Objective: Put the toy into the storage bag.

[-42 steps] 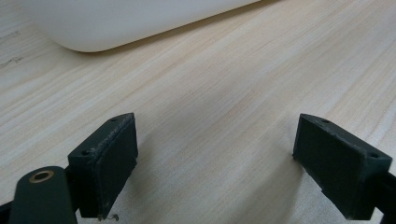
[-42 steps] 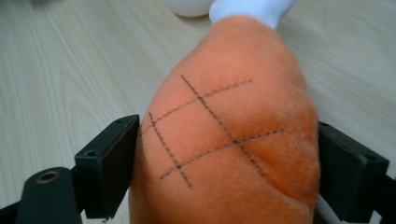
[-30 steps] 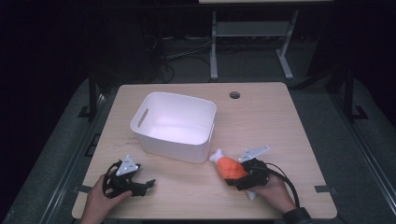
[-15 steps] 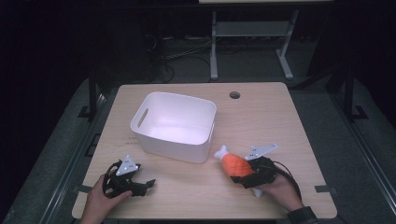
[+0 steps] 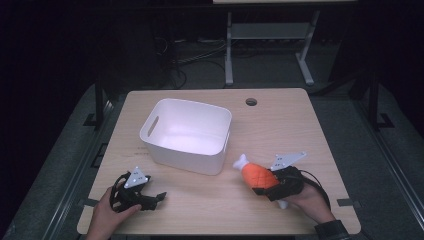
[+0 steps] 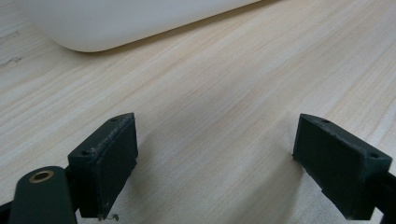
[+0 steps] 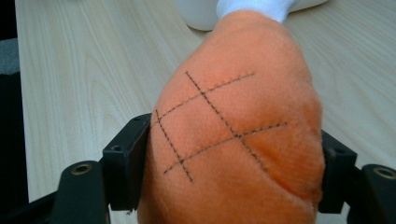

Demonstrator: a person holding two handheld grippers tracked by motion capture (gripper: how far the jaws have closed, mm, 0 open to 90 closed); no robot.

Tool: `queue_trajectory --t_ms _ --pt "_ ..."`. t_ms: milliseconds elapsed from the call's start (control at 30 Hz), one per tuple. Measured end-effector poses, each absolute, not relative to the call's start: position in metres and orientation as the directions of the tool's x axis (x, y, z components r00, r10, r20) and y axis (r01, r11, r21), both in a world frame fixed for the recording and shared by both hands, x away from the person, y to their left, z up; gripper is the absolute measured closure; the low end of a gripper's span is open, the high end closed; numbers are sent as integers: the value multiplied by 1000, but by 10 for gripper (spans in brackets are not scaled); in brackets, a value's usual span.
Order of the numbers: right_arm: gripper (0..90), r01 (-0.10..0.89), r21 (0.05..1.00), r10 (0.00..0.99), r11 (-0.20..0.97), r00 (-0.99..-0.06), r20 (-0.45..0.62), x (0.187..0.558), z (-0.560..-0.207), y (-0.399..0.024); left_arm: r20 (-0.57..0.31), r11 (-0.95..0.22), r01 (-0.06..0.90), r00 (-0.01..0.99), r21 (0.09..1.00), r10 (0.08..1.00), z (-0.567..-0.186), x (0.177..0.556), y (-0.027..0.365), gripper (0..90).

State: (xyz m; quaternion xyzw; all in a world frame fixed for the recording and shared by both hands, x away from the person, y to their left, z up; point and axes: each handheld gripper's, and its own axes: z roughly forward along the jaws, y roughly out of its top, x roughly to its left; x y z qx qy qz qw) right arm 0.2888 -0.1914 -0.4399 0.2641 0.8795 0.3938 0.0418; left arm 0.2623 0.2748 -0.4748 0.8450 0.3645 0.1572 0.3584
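Item: plush drumstick toy (image 5: 257, 174), orange body with stitched crosshatch, white bone end. Location: lower right of the high view, above the wooden table (image 5: 280, 125), just right of the white plastic bin (image 5: 187, 135) and apart from it. Long axis runs diagonally; the white end points to the upper left, toward the bin's near corner, the fat orange end sits in my right gripper (image 5: 277, 186).

Right gripper: both jaws pinch the orange body (image 7: 233, 135) from either side.

Left gripper (image 5: 150, 199): lower left, low over the tabletop, jaws spread wide, bare wood between them.
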Motion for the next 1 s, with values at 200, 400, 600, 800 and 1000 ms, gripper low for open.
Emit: queue_trajectory --t_ms 200,400,600,800,1000 --pt "275 411 721 485 559 -866 117 291 -434 -196 5 -477 503 685 720 729 -475 262 275 130" --pt "275 389 731 458 560 -881 118 293 -425 -201 5 -478 503 685 720 729 -475 262 275 130" --pt "274 376 741 440 557 -890 121 296 -415 -208 4 -477 504 685 720 729 -475 262 275 129" --pt "274 356 748 419 560 -901 115 299 -405 -213 3 -475 504 683 722 730 -475 262 275 130" --pt "275 345 762 404 548 -907 120 304 -394 -219 2 -473 504 683 722 731 -475 262 275 130"
